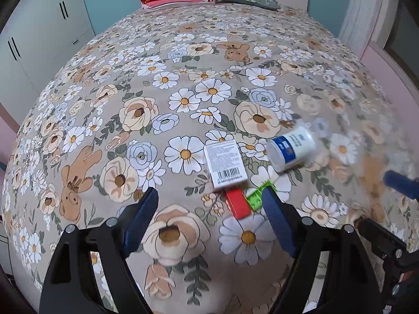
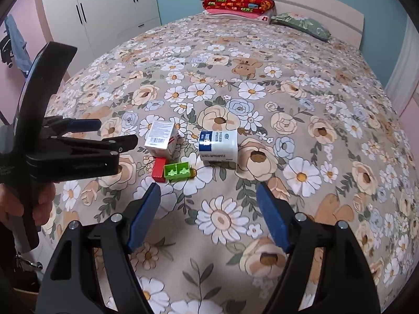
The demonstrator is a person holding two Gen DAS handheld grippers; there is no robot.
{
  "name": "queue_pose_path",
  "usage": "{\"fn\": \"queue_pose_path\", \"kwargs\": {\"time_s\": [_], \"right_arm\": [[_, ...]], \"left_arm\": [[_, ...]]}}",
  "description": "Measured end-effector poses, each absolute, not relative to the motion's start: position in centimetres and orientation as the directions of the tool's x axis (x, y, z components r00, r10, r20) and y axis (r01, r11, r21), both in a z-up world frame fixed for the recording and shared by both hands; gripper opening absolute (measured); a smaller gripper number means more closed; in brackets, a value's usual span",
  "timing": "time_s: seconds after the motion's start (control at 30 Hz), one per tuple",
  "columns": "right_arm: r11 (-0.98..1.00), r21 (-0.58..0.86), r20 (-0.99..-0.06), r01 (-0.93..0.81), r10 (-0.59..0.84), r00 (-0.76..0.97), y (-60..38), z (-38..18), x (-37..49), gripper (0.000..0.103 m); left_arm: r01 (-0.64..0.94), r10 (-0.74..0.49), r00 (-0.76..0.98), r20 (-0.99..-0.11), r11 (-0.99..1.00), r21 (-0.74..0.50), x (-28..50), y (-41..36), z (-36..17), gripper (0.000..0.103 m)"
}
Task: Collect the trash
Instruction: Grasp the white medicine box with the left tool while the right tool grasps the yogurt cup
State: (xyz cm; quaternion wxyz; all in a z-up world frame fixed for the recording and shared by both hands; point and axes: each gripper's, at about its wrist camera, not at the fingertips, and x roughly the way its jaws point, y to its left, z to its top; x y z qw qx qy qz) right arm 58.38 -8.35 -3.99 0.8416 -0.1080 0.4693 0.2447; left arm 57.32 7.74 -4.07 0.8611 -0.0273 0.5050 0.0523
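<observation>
A bed [image 2: 301, 83] in a flowered cover is stretching away ahead of both tongs, with a red pillow [image 2: 238, 4] and a green pillow [image 2: 301, 24] lying at its far end. The left gripper [image 1: 209, 204] is hanging over the cover with its jaws standing apart and nothing between them; the right gripper [image 2: 208, 196] is doing the same. The trash is sitting just ahead of both: a white-and-blue tub [image 2: 218, 142] lying on its side, left of it a white barcoded box [image 2: 161, 137], and nearer the fingertips a green block [image 2: 178, 171] touching a red block [image 2: 159, 168].
</observation>
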Motion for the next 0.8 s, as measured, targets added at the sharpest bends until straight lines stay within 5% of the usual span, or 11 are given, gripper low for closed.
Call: {"fn": "queue_pose_path", "kwargs": {"time_s": [0.8], "right_arm": [[0.855,-0.002,-0.882,-0.519,0.244,0.404,-3.4,-14.2,67.6,0.075]], "left_arm": [[-0.143,0.095,0.423,-0.901,0.989,0.037,64.4,8.0,-10.5,0.083]]}}
